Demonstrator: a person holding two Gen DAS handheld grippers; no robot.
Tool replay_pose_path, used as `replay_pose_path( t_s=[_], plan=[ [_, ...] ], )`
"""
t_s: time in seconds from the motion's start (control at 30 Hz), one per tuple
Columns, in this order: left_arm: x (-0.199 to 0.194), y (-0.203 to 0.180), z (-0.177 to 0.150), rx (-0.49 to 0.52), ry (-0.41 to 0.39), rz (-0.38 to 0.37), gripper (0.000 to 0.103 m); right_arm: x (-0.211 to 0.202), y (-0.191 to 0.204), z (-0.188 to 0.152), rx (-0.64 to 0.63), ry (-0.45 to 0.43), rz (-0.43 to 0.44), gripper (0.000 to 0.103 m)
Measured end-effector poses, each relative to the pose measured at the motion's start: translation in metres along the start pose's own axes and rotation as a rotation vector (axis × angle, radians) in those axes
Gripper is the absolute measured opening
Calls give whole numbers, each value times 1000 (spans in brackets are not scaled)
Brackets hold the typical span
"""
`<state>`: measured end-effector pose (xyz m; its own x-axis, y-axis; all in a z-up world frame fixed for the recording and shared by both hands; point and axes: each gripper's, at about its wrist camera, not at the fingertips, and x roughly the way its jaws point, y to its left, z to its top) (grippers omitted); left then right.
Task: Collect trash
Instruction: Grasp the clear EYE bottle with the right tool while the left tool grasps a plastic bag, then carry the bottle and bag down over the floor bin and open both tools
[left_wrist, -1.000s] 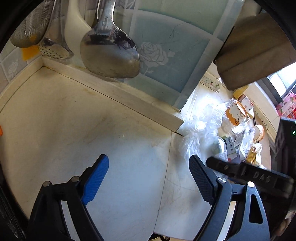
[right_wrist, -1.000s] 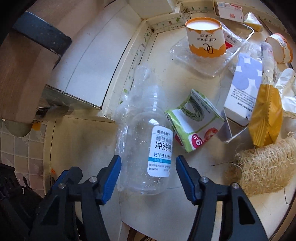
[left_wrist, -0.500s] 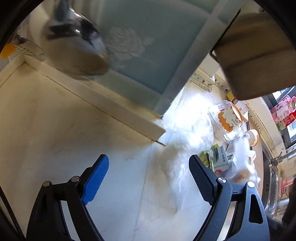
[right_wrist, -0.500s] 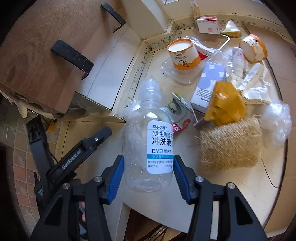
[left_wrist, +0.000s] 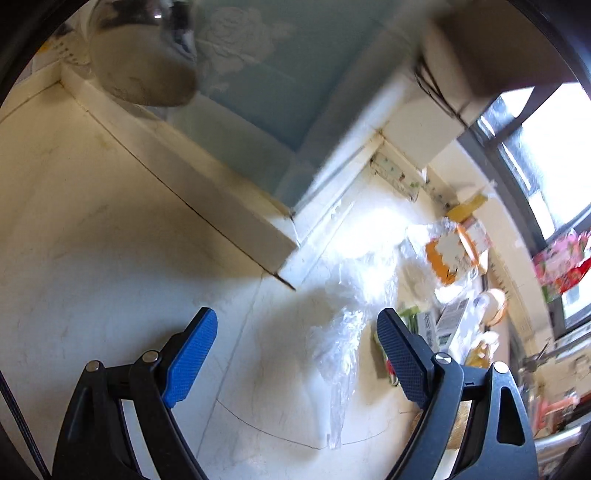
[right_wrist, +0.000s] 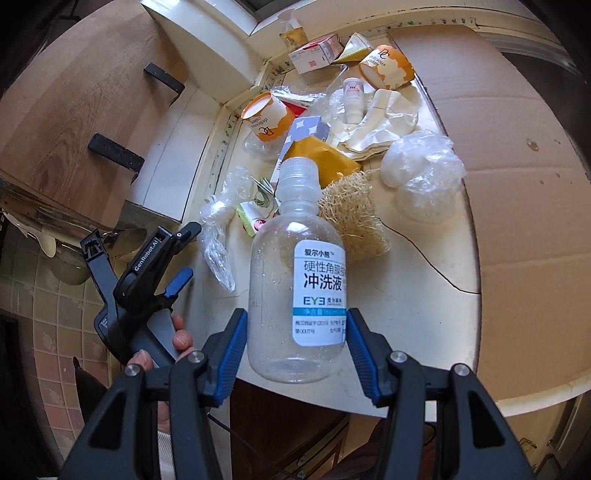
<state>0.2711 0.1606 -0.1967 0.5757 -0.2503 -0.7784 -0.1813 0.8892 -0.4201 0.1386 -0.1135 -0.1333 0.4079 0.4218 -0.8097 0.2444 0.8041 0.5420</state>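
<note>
Up off the desk (right_wrist: 413, 295) now: my right gripper (right_wrist: 295, 334) has lifted the clear bottle (right_wrist: 295, 280), fingers pinching its base. Left gripper (left_wrist: 295, 345), fingers spread, has closed in on the crumpled plastic bag (left_wrist: 340, 354), likely next.

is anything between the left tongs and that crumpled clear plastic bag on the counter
Nothing visible. The left tongs stand open above the pale stone counter, and the crumpled clear plastic bag lies just ahead between the fingers, with only bare counter around it.
</note>
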Motion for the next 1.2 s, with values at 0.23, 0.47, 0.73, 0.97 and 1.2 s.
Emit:
replay_pose_path(
  t_s=[0.23, 0.47, 0.73, 0.97, 1.2],
  plan=[
    [12, -22, -5, 79, 2, 36, 86, -15, -1, -7, -22, -41, 1, 54],
    [22, -40, -10, 135, 23, 30, 16, -22, -9, -13, -21, -40, -5, 54],
    [-19, -56, -37, 231, -45, 70, 8, -37, -8, -23, -99, -38, -19, 54],
    [-97, -55, -80, 271, -61, 49, 8, -55, -1, -56, -303, 15, -36, 54],
    [-166, -59, -159, 375, -5, 52, 8, -72, -3, -108, -570, 122, -65, 54]
  ],
)
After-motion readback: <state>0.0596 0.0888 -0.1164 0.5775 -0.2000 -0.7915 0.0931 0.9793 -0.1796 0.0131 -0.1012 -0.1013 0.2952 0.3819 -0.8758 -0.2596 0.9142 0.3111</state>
